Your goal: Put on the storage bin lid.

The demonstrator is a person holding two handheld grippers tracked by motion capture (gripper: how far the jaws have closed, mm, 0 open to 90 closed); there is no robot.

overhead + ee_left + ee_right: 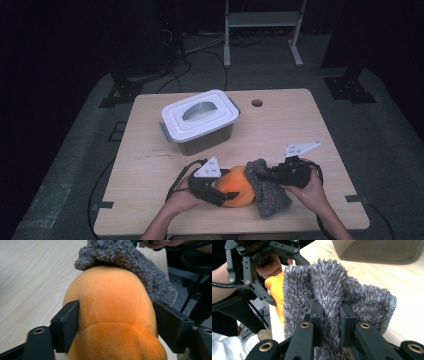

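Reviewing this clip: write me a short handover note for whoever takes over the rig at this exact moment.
Left gripper: jaws stand on either side of the orange plush toy; the left pad touches it, while a gap seems to show at the right pad, so treat the grip as loose.
Right gripper: shut on a fold of the grey fuzzy cloth.
Where things are: toy and cloth sit at the near edge of the table, the cloth draped over the toy's far end. The lidded box stands behind them, closed.
Done: both items are in hand.
Left: it looks like wiping or wrapping the toy; the cloth covers just one end.
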